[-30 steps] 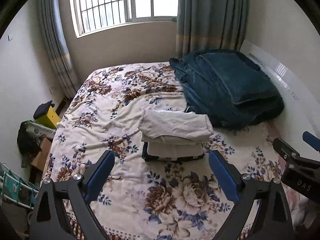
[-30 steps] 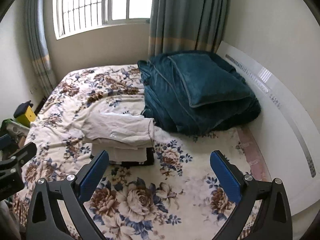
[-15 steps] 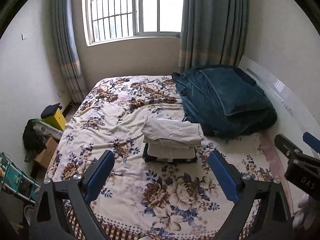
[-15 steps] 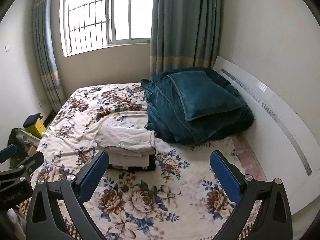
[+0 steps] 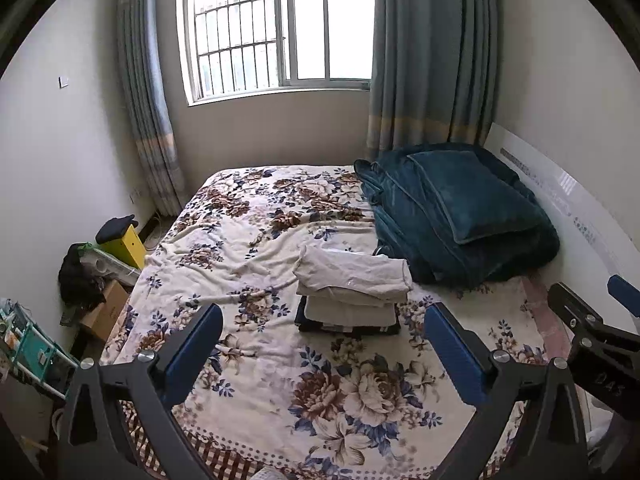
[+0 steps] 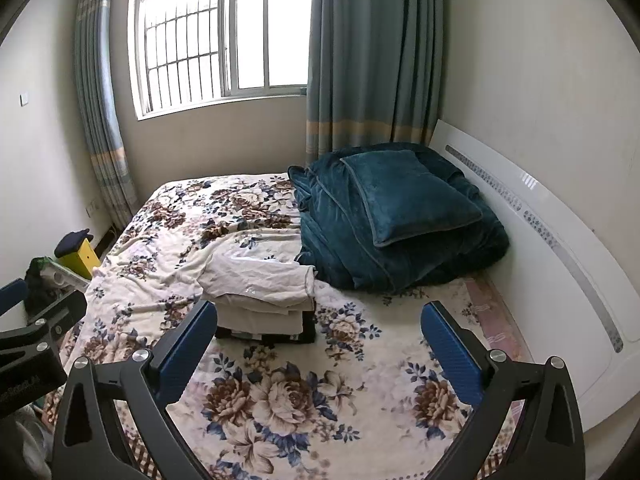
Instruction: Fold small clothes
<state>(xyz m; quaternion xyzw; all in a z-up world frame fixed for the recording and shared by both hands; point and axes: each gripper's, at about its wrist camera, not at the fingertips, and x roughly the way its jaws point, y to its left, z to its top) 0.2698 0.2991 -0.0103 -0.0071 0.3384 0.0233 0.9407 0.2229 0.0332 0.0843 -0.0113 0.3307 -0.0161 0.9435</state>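
Resting on bed: a stack (image 5: 352, 300) (image 6: 262, 300) of folded clothes, near the middle of the floral sheet (image 5: 260, 248) (image 6: 280, 392).
Stack top: a cream garment (image 5: 354, 272) (image 6: 260, 278), folded, its hemmed edge toward the blanket.
Stack middle: more pale folded pieces under it.
Stack bottom: a dark piece (image 5: 308, 324) (image 6: 308, 330), showing only at the edges.
Blanket: a teal blanket (image 5: 460, 224) (image 6: 400, 232) is heaped just beside the stack, toward the headboard (image 5: 560, 188) (image 6: 560, 248); a teal pillow (image 5: 476, 196) (image 6: 408, 196) lies on top of it.
Left gripper: the left gripper (image 5: 324, 354) hangs above the near part of the sheet, apart from the stack; blue fingers (image 5: 194, 344) spread wide, nothing between them.
Right gripper: the right gripper (image 6: 318, 346) is likewise held above the sheet, fingers (image 6: 450, 346) spread wide and empty; its left finger overlaps the stack's corner in the right wrist view, contact not visible.
Each in the other's view: the right gripper shows at the right edge of the left view, the left gripper at the left edge of the right view.
Far wall: window (image 5: 280, 28) (image 6: 224, 36) with bars, curtains (image 5: 432, 52) (image 6: 372, 48) on both sides.
Floor by bed: a yellow box (image 5: 128, 244) (image 6: 82, 256) and a cardboard box (image 5: 106, 310).
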